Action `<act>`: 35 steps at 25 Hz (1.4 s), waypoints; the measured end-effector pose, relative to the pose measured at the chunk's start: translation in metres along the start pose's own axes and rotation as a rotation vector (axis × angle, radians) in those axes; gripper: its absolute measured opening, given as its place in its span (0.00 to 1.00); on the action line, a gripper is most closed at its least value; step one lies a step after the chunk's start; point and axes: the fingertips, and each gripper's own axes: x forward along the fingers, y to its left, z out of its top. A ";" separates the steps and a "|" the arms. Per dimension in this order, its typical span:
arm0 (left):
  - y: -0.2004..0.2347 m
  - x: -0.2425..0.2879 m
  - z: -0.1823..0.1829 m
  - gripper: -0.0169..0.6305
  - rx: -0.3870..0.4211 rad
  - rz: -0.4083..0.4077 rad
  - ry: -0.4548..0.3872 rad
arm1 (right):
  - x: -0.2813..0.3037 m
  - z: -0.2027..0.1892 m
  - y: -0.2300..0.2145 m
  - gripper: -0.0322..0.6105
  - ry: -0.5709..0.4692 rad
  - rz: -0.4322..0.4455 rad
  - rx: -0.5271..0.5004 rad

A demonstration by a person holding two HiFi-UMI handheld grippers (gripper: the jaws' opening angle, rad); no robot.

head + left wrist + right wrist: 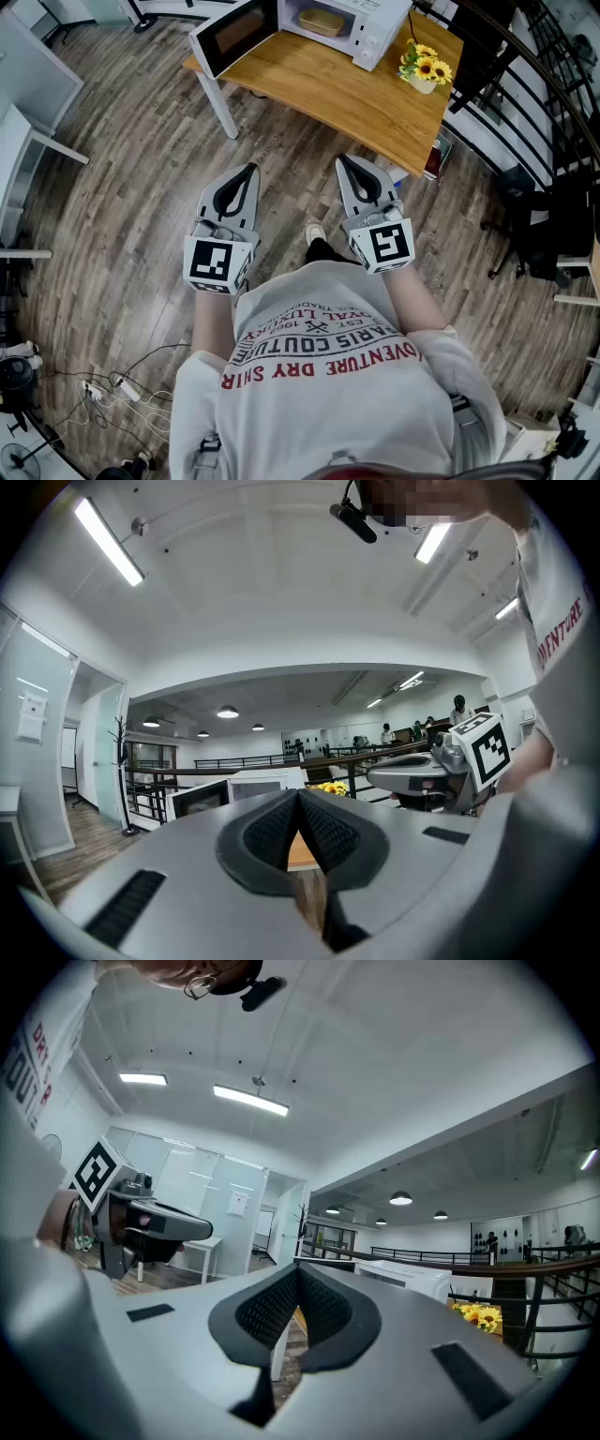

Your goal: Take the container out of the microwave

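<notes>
Container [322, 21] sits inside the open microwave [373, 26] on the tabletop [347, 94], well beyond the left gripper [247, 171] and right gripper [345, 163], both with jaws closed and empty, and a careless reach could clip the swung-out door [234, 36] or sunflower vase [423, 82].

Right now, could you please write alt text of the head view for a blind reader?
A person holds the left gripper and right gripper above a wooden floor, jaws shut and empty. On the table ahead, a white microwave stands open with a tan container inside, sunflowers beside it.
</notes>
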 end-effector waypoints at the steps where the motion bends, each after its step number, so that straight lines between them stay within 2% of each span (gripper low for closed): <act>1: 0.000 -0.001 0.001 0.05 0.001 0.001 -0.002 | 0.000 0.000 0.001 0.09 0.000 0.001 0.002; 10: 0.003 -0.009 0.002 0.05 0.002 0.004 -0.011 | 0.000 0.000 0.011 0.09 0.002 0.014 0.012; 14: 0.006 -0.013 0.000 0.05 0.000 0.017 -0.007 | 0.002 0.002 0.014 0.10 -0.036 0.023 0.041; 17: 0.009 -0.016 -0.004 0.05 -0.005 0.034 -0.002 | 0.006 0.002 0.013 0.11 -0.041 0.015 0.008; 19: 0.014 -0.017 -0.007 0.05 -0.009 0.048 0.005 | 0.014 0.001 0.013 0.46 -0.044 0.028 0.004; 20: 0.017 -0.017 -0.009 0.05 -0.011 0.056 0.008 | 0.018 0.001 0.012 0.49 -0.043 0.033 0.005; 24: 0.034 -0.017 -0.009 0.05 -0.021 0.094 0.013 | 0.036 0.002 0.003 0.49 -0.040 0.010 0.012; 28: 0.054 -0.008 -0.015 0.05 -0.023 0.126 0.021 | 0.062 -0.006 -0.002 0.49 -0.029 0.030 0.025; 35: 0.099 0.037 -0.034 0.05 -0.020 0.154 0.068 | 0.133 -0.032 -0.024 0.49 0.003 0.066 0.075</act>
